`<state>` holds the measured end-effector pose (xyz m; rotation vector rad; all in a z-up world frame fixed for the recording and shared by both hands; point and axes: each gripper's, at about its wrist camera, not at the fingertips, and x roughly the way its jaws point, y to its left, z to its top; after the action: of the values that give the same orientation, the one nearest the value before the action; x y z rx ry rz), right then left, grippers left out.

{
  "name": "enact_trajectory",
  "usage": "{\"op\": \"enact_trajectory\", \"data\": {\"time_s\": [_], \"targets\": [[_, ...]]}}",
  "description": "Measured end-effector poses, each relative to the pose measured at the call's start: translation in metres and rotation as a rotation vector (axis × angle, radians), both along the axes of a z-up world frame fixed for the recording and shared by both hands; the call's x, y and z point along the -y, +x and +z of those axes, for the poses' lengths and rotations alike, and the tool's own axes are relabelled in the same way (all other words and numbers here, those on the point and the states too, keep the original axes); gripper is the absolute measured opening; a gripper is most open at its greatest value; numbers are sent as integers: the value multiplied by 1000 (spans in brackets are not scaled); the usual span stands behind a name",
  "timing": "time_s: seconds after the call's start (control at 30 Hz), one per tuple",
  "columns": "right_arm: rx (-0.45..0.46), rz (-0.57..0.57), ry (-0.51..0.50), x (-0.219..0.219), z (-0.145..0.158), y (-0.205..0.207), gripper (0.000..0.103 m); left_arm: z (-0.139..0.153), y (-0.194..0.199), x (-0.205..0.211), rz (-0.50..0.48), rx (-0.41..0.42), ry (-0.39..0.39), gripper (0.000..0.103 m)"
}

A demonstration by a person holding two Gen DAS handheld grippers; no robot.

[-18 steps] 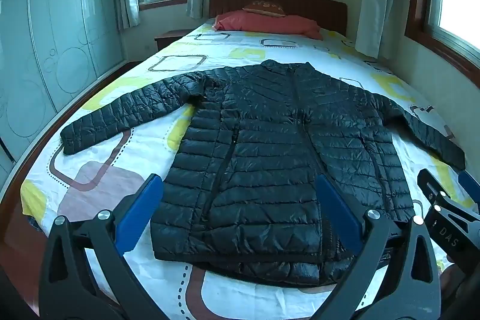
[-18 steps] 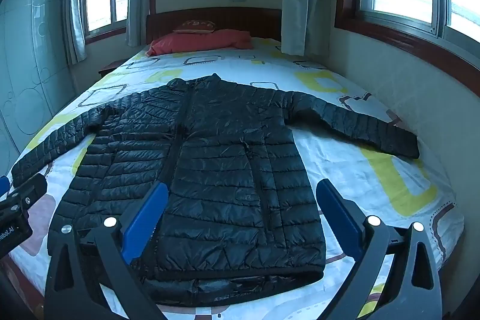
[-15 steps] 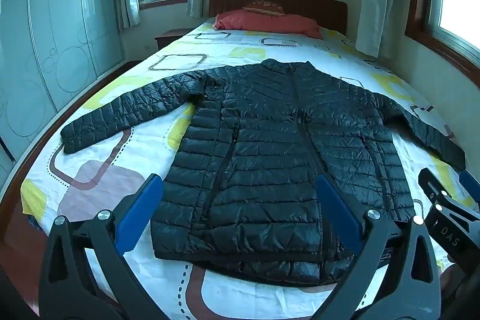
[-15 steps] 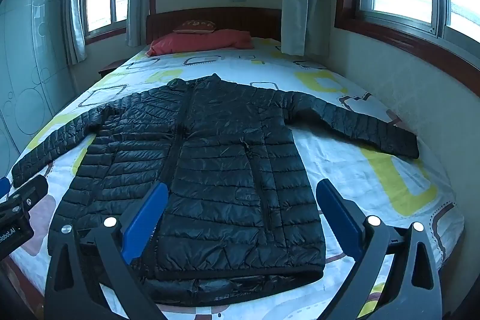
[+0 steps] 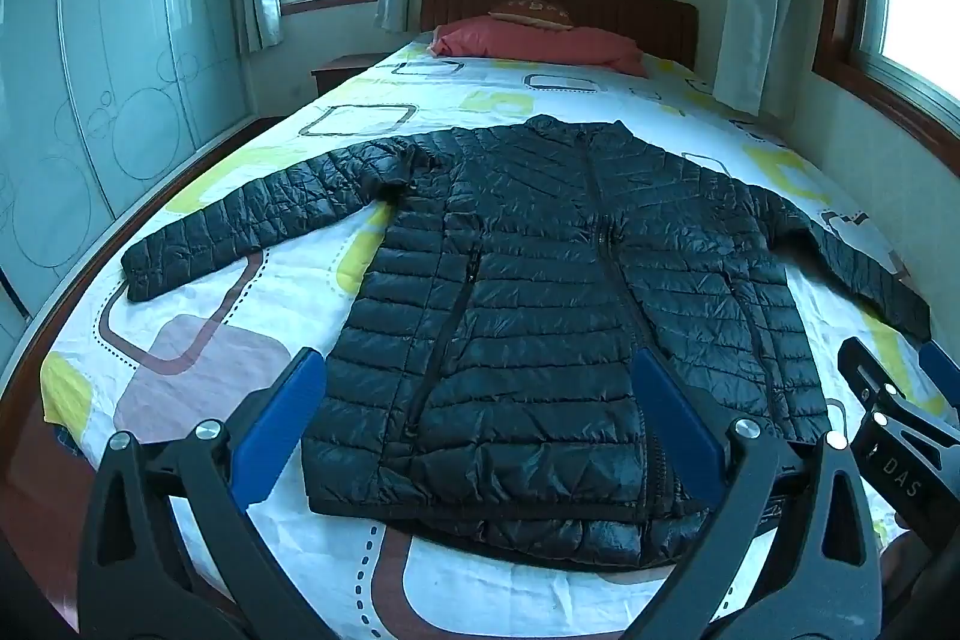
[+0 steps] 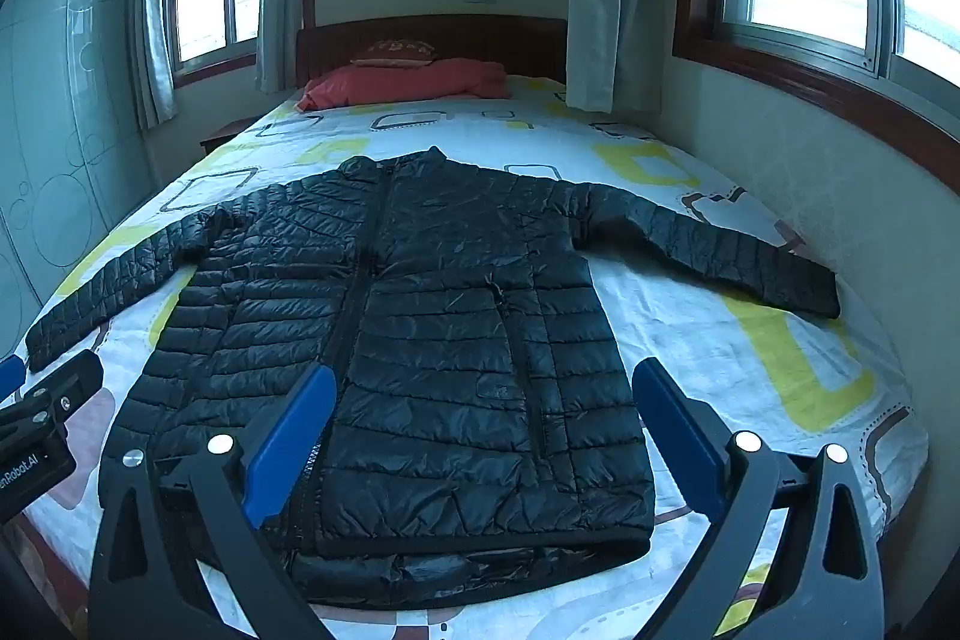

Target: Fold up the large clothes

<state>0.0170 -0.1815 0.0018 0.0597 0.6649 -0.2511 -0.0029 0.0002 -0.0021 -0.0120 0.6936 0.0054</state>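
Jacket (image 5: 540,316) lies flat on patterned bed (image 5: 240,316); both grippers' fingers (image 5: 282,418) spread, empty.

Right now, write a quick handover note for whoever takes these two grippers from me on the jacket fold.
Left gripper: open, holding nothing, above the hem near the foot of the bed.
Right gripper: open, empty, above the hem on the other side.
Jacket: black puffer, flat on the bed, front up, zipped, collar toward the pillow, both sleeves spread out to the sides.
Done: jacket laid out; no fold made.
Left: all folding. Probably bring the sleeves in across the body first, then fold the body.
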Motion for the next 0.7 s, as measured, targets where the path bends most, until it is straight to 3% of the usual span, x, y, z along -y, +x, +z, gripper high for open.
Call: {"op": "enact_trajectory", "data": {"time_s": [0.7], "targets": [[0,1,2,1,4,-1,98,-11,2,-3,4,-6,-5,101]]}}
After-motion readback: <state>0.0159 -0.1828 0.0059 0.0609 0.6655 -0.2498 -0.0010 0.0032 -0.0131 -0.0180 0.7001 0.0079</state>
